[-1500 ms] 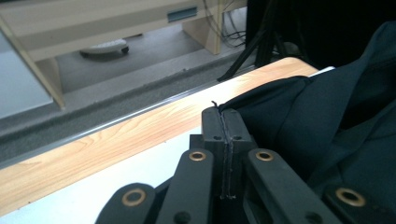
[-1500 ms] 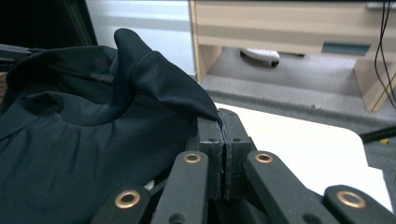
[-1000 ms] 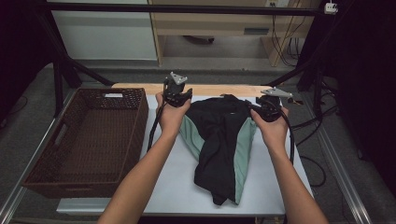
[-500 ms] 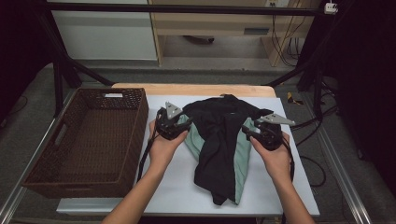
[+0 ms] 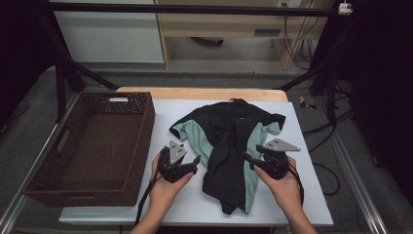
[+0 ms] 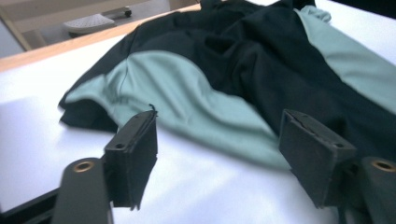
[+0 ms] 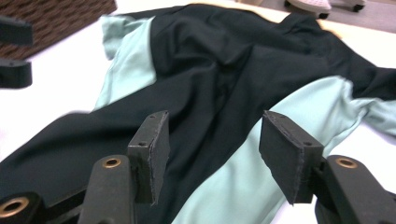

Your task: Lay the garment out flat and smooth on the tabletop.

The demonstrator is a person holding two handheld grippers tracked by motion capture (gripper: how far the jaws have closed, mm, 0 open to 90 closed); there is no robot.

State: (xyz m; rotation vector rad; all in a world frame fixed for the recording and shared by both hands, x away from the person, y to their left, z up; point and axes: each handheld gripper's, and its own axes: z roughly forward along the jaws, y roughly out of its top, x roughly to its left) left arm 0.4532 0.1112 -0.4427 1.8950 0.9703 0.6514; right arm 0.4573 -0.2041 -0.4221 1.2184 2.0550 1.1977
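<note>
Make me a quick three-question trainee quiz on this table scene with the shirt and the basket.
1. True or false: the black and green shirt lies inside the wicker basket.
2. Which gripper is nearer the basket? A) the left gripper B) the right gripper
3. Fill in: both grippers' jaws stand ____, with no cloth between them.

Key: 1. False, it lies spread on the white table beside the basket. 2. A. 3. open; the left jaws have just been opening.

Black shirt (image 5: 229, 146) with mint-green side panels (crumpled, bunched along its middle) lies flat on the table, between both grippers' open fingers.
</note>
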